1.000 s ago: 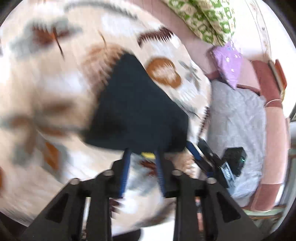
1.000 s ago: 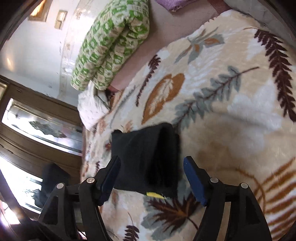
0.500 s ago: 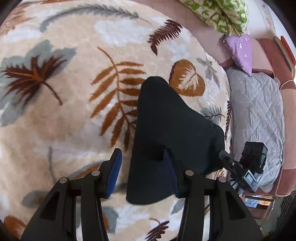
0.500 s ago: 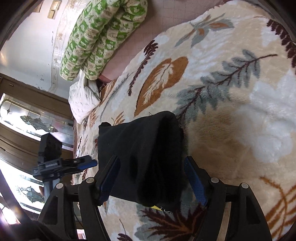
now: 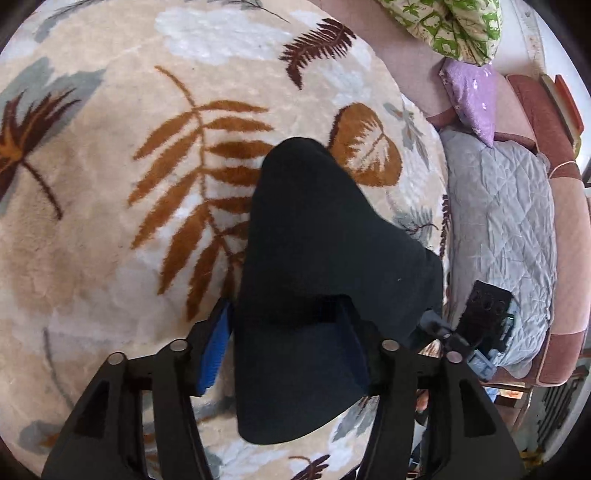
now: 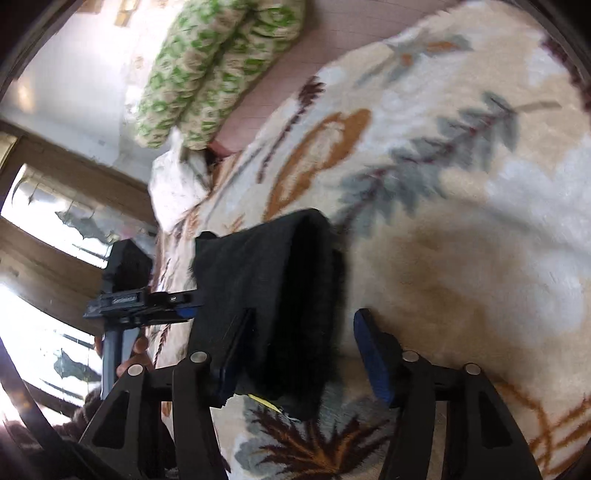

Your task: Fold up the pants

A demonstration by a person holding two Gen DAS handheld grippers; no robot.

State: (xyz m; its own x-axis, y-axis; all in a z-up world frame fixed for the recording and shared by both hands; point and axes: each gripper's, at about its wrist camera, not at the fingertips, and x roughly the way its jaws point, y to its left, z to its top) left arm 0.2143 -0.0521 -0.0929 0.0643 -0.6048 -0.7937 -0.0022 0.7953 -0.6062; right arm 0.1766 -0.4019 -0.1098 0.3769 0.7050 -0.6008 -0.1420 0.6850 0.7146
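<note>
The black pants (image 5: 317, 251) lie folded into a compact bundle on the leaf-patterned blanket (image 5: 110, 221). My left gripper (image 5: 291, 350) is open, its blue-padded fingers (image 5: 216, 347) straddling the near end of the bundle. In the right wrist view the pants (image 6: 280, 280) lie between the jaws of my right gripper (image 6: 299, 362), which is open; the left finger sits under or against the cloth and the right finger (image 6: 373, 354) stands clear. The other gripper shows at the left of the right wrist view (image 6: 140, 299).
A green patterned pillow (image 5: 450, 26), a purple cushion (image 5: 472, 96) and a grey quilt (image 5: 498, 229) lie at the blanket's right edge. A white cloth (image 6: 177, 188) and wooden window frames (image 6: 55, 221) lie at the left of the right wrist view.
My left gripper was shut a second ago, then opened and slid forward so the bundle sits between its fingers. My right gripper stayed open and moved closer to the bundle.
</note>
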